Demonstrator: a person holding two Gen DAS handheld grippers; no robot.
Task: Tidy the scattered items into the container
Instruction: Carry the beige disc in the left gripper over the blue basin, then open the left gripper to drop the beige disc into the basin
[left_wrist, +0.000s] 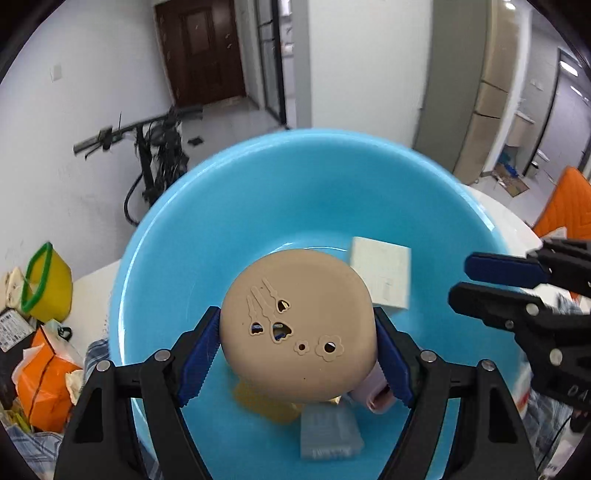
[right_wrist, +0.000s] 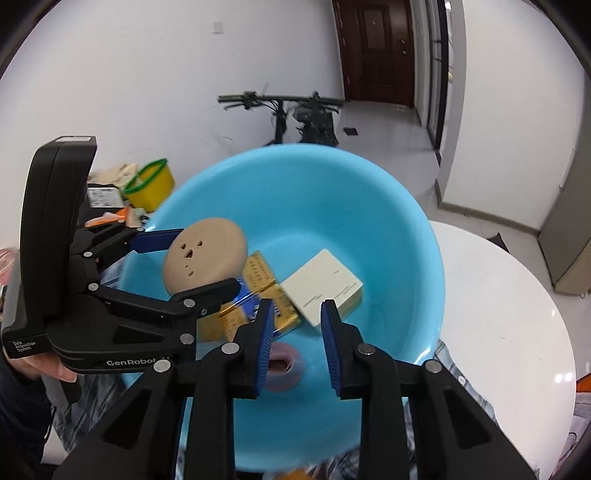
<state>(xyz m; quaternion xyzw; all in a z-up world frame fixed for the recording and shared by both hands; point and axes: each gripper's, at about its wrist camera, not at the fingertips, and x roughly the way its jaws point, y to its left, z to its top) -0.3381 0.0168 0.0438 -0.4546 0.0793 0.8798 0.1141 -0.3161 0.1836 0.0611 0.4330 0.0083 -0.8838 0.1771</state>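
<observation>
My left gripper (left_wrist: 297, 317) is shut on a round tan disc (left_wrist: 295, 328) with small cut-out holes, its blue pads pressing on both sides. It holds the disc (right_wrist: 207, 254) above the inside of a big light-blue basin (left_wrist: 295, 192). In the basin lie a white box (left_wrist: 382, 273), a yellow box (right_wrist: 264, 280), a pale blue pack (left_wrist: 328, 432) and a pink roll (right_wrist: 284, 365). My right gripper (right_wrist: 297, 308) hangs over the basin's (right_wrist: 314, 192) near side, its jaws drawn close with nothing between them. The left wrist view catches the right gripper (left_wrist: 463, 280) at the right edge.
The basin sits on a white round table (right_wrist: 498, 314), with plaid cloth (left_wrist: 96, 354) beside it. A yellow bucket with a green handle (left_wrist: 51, 291) and an orange bag (left_wrist: 44, 384) stand on the left. A scooter (right_wrist: 288, 110) leans on the far wall.
</observation>
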